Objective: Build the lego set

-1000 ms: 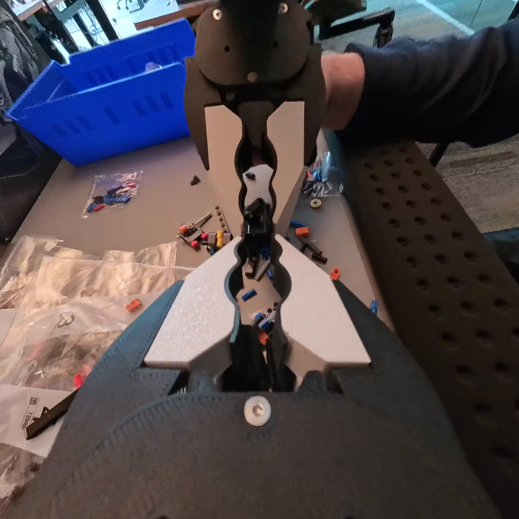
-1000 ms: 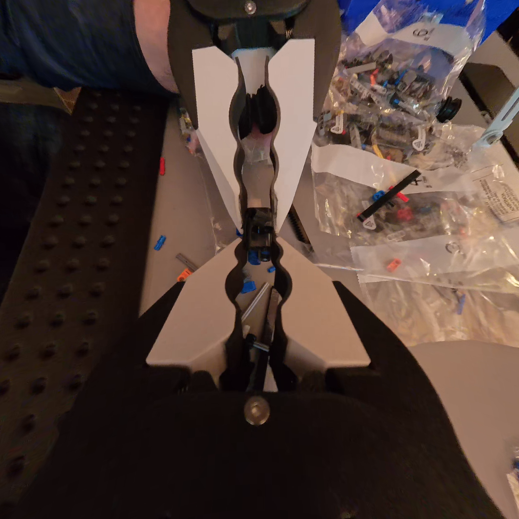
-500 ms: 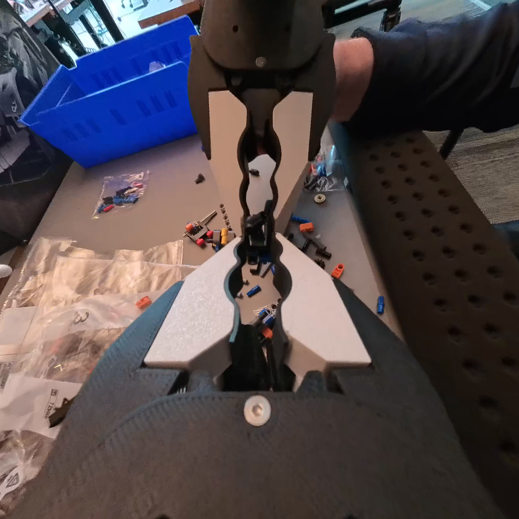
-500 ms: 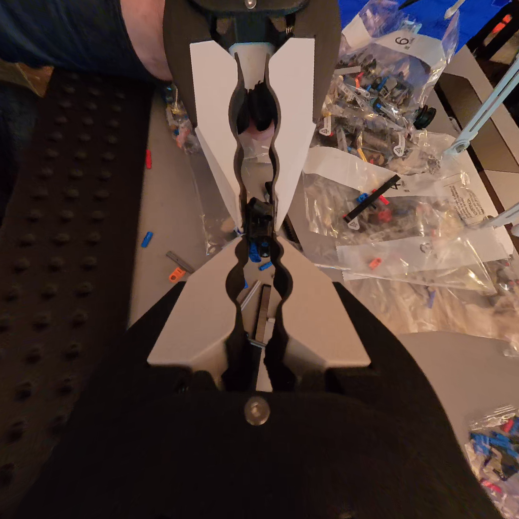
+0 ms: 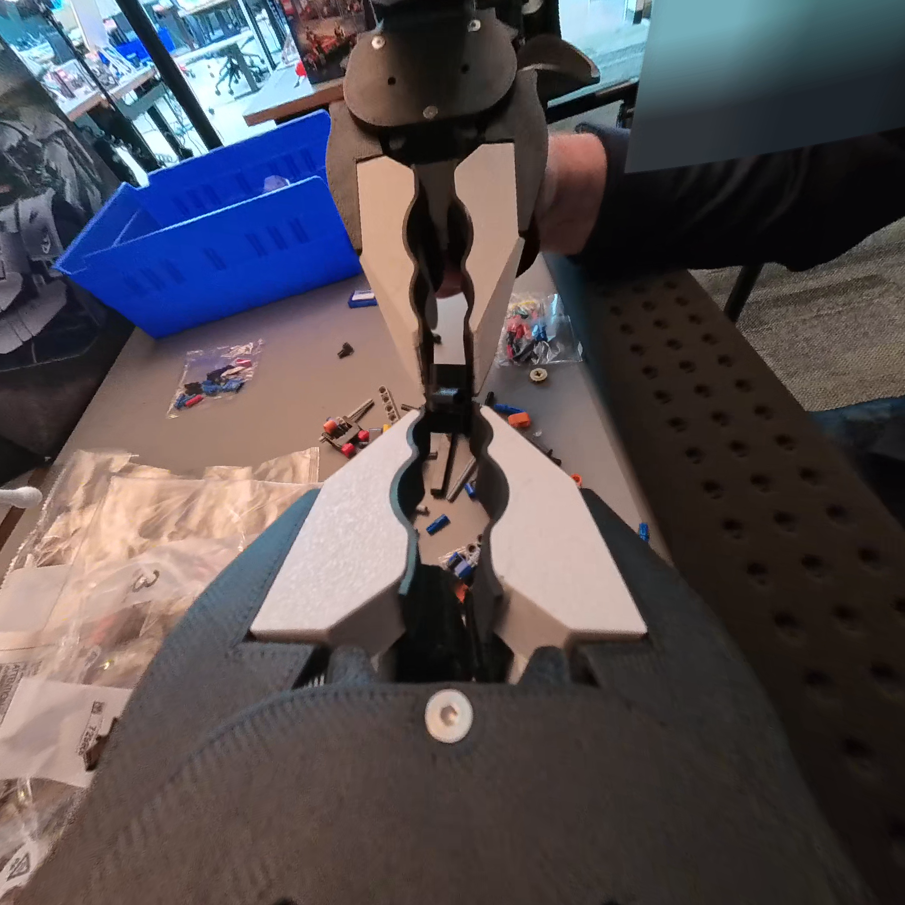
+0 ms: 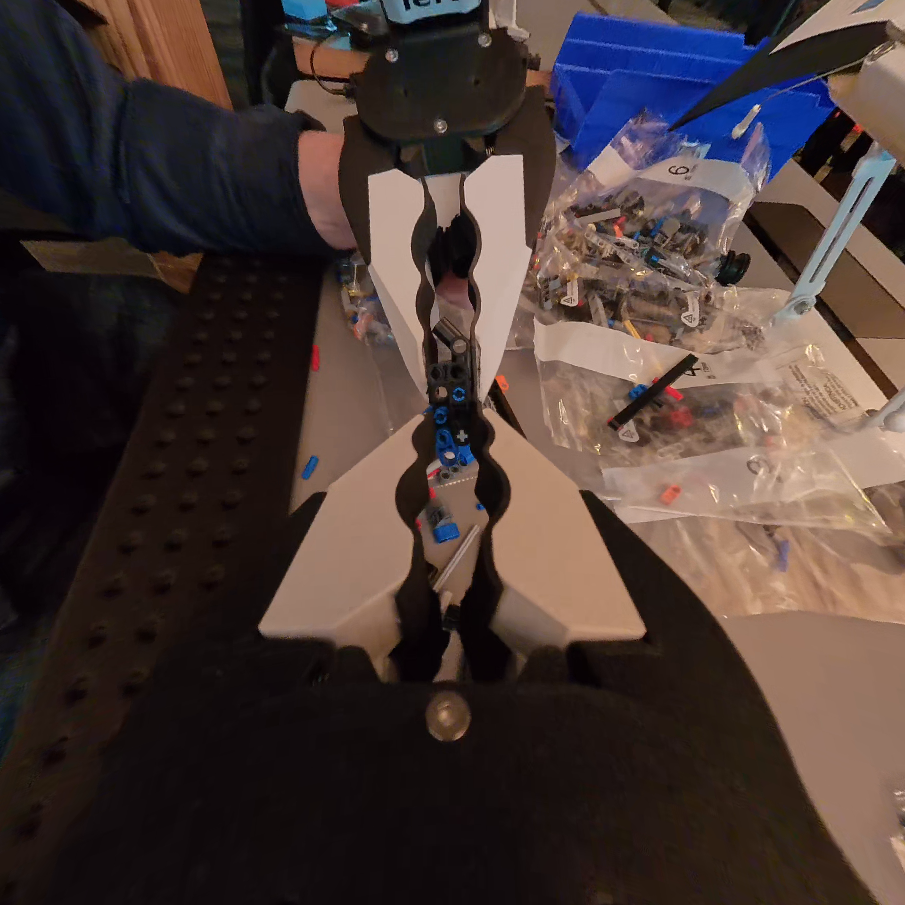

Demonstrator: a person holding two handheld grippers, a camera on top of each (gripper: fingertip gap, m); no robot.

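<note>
Left wrist view: the left gripper (image 5: 448, 416) meets the right gripper (image 5: 448, 387) tip to tip above the tabletop (image 5: 274, 392), both sets of jaws closed on a small black lego assembly (image 5: 448, 392); loose pieces (image 5: 343, 433) and a blue bin (image 5: 210, 254) lie beyond. Right wrist view: the assembly (image 6: 450, 401), black beams with blue pins, is pinched between right gripper (image 6: 450, 416) and left gripper (image 6: 450, 387), with parts bags (image 6: 636, 264) to the side. Joining well likely calls for steady, axial pressure, keeping holes aligned and avoiding twist.
</note>
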